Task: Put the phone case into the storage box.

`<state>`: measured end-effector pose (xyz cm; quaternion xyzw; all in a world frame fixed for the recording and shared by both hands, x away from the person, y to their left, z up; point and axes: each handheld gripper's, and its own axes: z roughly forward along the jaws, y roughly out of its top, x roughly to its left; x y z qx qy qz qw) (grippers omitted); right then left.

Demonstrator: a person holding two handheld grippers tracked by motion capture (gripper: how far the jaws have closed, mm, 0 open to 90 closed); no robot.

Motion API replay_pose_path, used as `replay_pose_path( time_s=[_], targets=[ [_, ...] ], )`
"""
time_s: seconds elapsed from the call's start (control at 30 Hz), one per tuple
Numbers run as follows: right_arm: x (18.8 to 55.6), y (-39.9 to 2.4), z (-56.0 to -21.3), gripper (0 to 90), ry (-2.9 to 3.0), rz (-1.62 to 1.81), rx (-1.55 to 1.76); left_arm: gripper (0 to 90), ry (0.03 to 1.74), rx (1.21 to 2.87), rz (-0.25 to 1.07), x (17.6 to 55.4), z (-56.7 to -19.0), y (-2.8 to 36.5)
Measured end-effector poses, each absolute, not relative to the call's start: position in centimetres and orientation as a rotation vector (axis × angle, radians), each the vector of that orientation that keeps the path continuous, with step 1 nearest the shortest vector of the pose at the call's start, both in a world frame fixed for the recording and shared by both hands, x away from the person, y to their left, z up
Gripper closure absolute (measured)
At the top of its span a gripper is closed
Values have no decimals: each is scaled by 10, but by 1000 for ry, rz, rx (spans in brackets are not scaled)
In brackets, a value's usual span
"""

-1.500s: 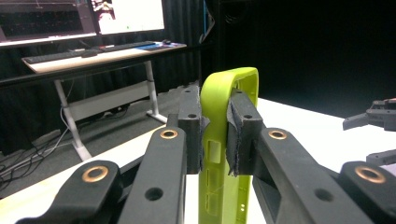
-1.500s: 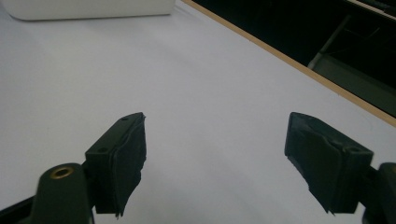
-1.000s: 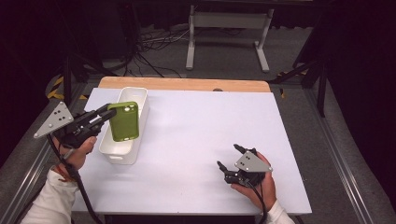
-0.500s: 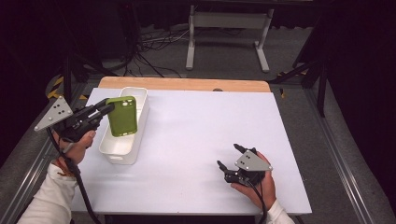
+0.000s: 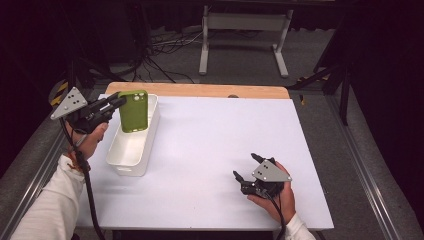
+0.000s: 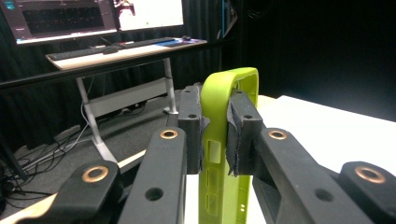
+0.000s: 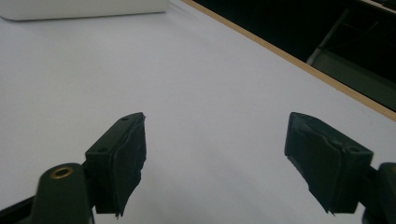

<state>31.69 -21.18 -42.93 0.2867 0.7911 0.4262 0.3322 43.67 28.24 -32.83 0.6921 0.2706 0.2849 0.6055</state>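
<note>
Left gripper (image 5: 120,101) clamped on green phone case (image 5: 134,111) — lifted out of white bin (image 5: 131,150) since a second ago; right gripper (image 5: 248,167) spread, empty — removal looks underway

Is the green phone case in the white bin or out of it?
Out: the left tongs hold the green phone case upright above the white bin.

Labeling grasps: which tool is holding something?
The left tool, shut on the green phone case above the white bin. The right tool is open, on the table.
</note>
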Motion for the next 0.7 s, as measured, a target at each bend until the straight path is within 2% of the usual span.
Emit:
replay_pose_path(
  time_s=[0.3, 0.7],
  targets=[
    [319, -210, -432, 215, 2080, 1095, 756, 786, 656, 1608, 636, 474, -330, 291],
    [320, -206, -438, 217, 2118, 1074, 755, 786, 682, 1655, 596, 513, -360, 279]
  ],
)
